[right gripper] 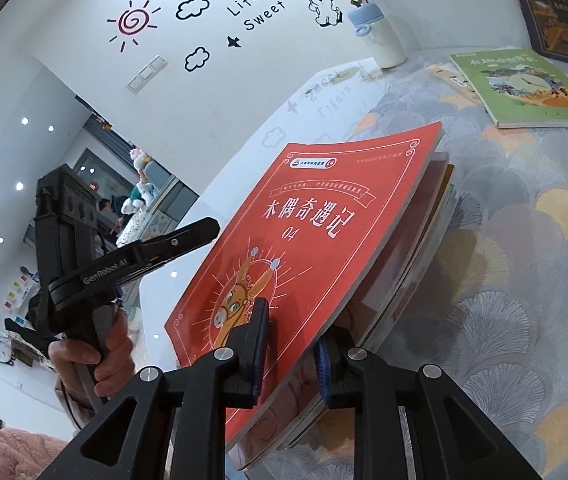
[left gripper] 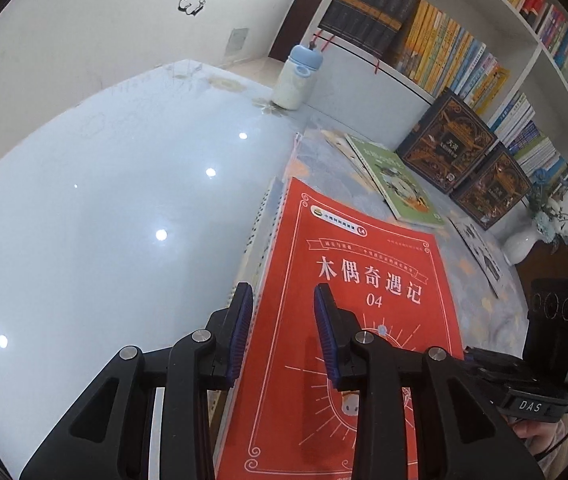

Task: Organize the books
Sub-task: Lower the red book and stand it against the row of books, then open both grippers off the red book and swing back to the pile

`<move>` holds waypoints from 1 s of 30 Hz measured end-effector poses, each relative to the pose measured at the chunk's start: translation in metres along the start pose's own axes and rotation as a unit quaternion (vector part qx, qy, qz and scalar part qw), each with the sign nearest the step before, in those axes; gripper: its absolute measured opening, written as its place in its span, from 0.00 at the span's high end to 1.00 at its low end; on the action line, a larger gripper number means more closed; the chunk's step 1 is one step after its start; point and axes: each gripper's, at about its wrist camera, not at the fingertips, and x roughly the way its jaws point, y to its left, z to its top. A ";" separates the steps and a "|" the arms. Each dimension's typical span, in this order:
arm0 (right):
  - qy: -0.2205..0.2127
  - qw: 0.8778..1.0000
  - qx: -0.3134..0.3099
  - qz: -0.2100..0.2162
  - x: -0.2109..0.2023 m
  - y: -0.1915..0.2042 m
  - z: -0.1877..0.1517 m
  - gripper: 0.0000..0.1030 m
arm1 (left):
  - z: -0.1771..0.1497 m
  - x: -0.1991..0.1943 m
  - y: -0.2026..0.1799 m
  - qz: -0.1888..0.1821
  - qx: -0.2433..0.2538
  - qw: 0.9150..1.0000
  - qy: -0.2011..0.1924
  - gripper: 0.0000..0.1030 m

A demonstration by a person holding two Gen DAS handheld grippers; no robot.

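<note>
A stack of thin books with a red cover (left gripper: 363,264) on top is tilted above the patterned tablecloth (right gripper: 503,260), its far edge low. My left gripper (left gripper: 284,300) is shut on the stack's left edge, one finger on the red cover and the other against the underside. My right gripper (right gripper: 291,332) is shut on the near right corner of the red-topped stack (right gripper: 323,208), one pad on the cover and one beneath. A green picture book (right gripper: 523,84) lies flat farther back. The left gripper's body and the hand (right gripper: 96,344) that holds it show in the right wrist view.
A blue-capped white bottle (left gripper: 295,80) stands at the table's far end. Two dark ornate boxed books (left gripper: 447,144) lean against a full bookshelf (left gripper: 463,52) on the right. A white vase (left gripper: 519,246) with blue flowers sits beside them. A glossy white tabletop (left gripper: 104,200) lies left.
</note>
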 end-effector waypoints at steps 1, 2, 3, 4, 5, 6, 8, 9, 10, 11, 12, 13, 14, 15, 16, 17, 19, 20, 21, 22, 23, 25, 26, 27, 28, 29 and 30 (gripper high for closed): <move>0.001 1.000 -0.006 -0.004 0.000 0.003 0.000 0.74 | 0.000 0.000 -0.002 0.003 0.004 1.000 -0.001 0.72; 0.001 1.000 -0.012 -0.008 0.001 0.005 0.001 0.71 | 0.000 0.000 -0.003 0.006 0.007 1.000 -0.002 0.71; 0.004 1.000 -0.021 -0.012 0.001 0.009 0.001 0.61 | 0.000 0.000 -0.004 0.009 0.009 1.000 -0.003 0.71; 0.007 0.999 -0.036 -0.018 0.001 0.016 0.001 0.48 | 0.000 0.000 -0.005 0.012 0.010 1.000 -0.003 0.71; 0.008 0.999 -0.046 -0.026 0.001 0.021 0.001 0.41 | 0.000 0.001 -0.006 0.011 0.010 1.000 -0.002 0.71; 0.010 0.998 -0.056 -0.039 0.001 0.025 0.001 0.26 | 0.000 0.002 -0.007 0.008 0.008 1.000 0.000 0.71; 0.013 0.994 -0.075 -0.084 0.002 0.032 0.001 0.22 | 0.000 0.002 -0.006 0.005 0.001 1.000 -0.001 0.71; 0.018 0.992 -0.082 -0.096 0.003 0.033 0.000 0.22 | 0.000 0.001 -0.006 0.004 -0.001 1.000 -0.002 0.71; 0.025 0.991 -0.088 -0.099 0.004 0.033 0.000 0.21 | -0.001 0.001 -0.006 0.005 0.000 1.000 -0.003 0.71; 0.041 0.990 -0.092 -0.101 0.009 0.033 0.000 0.20 | -0.001 0.000 -0.005 0.008 0.000 1.000 -0.002 0.71; 0.051 0.989 -0.094 -0.105 0.010 0.031 -0.001 0.20 | -0.001 0.000 -0.005 0.010 -0.001 1.000 -0.002 0.71; 0.062 0.986 -0.102 -0.114 0.013 0.032 -0.001 0.20 | -0.001 -0.002 -0.004 0.012 -0.003 1.000 -0.003 0.71; 0.073 0.983 -0.117 -0.122 0.016 0.034 -0.001 0.20 | -0.001 -0.004 -0.003 0.013 -0.005 1.000 -0.006 0.71; 0.082 0.980 -0.128 -0.126 0.018 0.035 -0.001 0.20 | -0.002 -0.006 -0.002 0.014 -0.007 1.000 -0.008 0.71; 0.093 0.978 -0.135 -0.131 0.021 0.034 -0.001 0.20 | -0.002 -0.007 -0.002 0.016 -0.007 1.000 -0.009 0.71; 0.110 0.975 -0.134 -0.138 0.024 0.030 -0.001 0.20 | -0.003 -0.008 -0.002 0.018 -0.006 1.000 -0.010 0.71; 0.119 0.977 -0.119 -0.128 0.025 0.024 -0.001 0.20 | -0.004 -0.008 -0.001 0.019 -0.008 1.000 -0.010 0.71; 0.123 0.978 -0.114 -0.125 0.025 0.022 0.000 0.20 | -0.004 -0.008 -0.002 0.017 -0.008 1.000 -0.009 0.71; 0.123 0.978 -0.115 -0.124 0.026 0.022 0.001 0.20 | -0.004 -0.007 -0.002 0.017 -0.008 1.000 -0.008 0.71; 0.122 0.978 -0.118 -0.124 0.027 0.024 0.002 0.20 | -0.004 -0.007 -0.004 0.017 -0.006 1.000 -0.007 0.71; 0.122 0.977 -0.120 -0.123 0.028 0.027 0.003 0.19 | -0.004 -0.006 -0.005 0.016 -0.005 1.000 -0.006 0.71; 0.133 0.974 -0.123 -0.139 0.034 0.032 0.005 0.19 | -0.004 -0.006 -0.009 0.015 -0.001 1.000 -0.005 0.71; 0.138 0.971 -0.128 -0.147 0.037 0.034 0.005 0.19 | -0.003 -0.007 -0.010 0.015 0.001 1.000 -0.006 0.71; 0.140 0.970 -0.131 -0.149 0.038 0.036 0.006 0.19 | -0.003 -0.008 -0.011 0.016 0.002 1.000 -0.007 0.71; 0.142 0.971 -0.129 -0.145 0.040 0.036 0.009 0.19 | -0.003 -0.008 -0.013 0.016 0.004 1.000 -0.008 0.71; 0.146 0.971 -0.126 -0.139 0.043 0.036 0.011 0.19 | -0.003 -0.009 -0.015 0.016 0.005 1.000 -0.008 0.71; 0.148 0.971 -0.126 -0.136 0.044 0.036 0.011 0.18 | -0.004 -0.009 -0.016 0.017 0.004 1.000 -0.007 0.71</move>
